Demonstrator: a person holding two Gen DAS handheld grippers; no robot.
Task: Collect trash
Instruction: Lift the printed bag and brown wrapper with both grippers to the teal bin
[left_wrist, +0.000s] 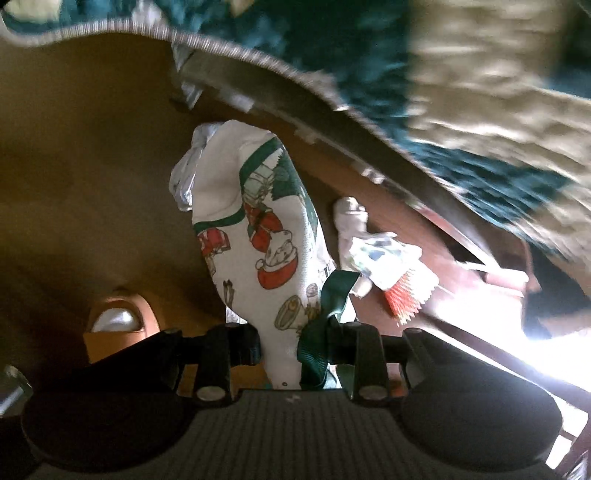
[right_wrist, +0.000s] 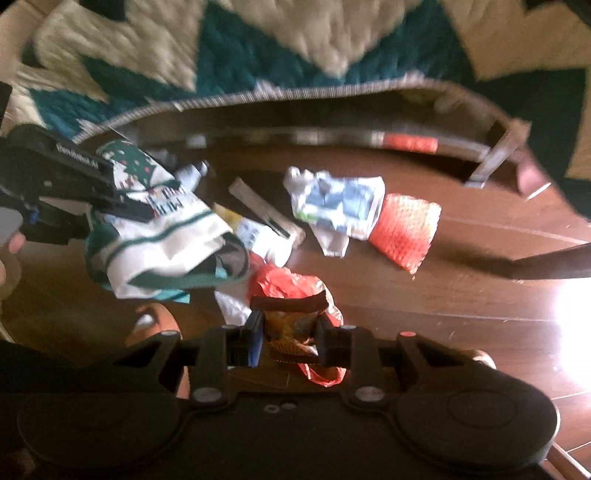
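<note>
White cloth printed with red Santas and green trim makes up the bag (left_wrist: 258, 229), which hangs from the left tool (left_wrist: 291, 341), whose fingers are clamped on the bag's top edge and its dark green ribbon handle (left_wrist: 332, 295). In the right wrist view the same bag (right_wrist: 159, 236) sags open beside the left tool (right_wrist: 92, 184), above the brown wooden floor (right_wrist: 461, 295). The right tool (right_wrist: 290, 336) is closed on a crumpled red and orange wrapper (right_wrist: 291, 291), which bulges out between its fingers. More trash lies loose on the floor beyond: a crumpled white and blue package (right_wrist: 340, 203), touching a red mesh net (right_wrist: 406, 229) on its right, and a flat grey strip (right_wrist: 258, 206) near the bag. A teal and cream rug (right_wrist: 258, 48) lies at the far side, with dark furniture legs (right_wrist: 491, 158) standing at its edge. Both views are blurred.
</note>
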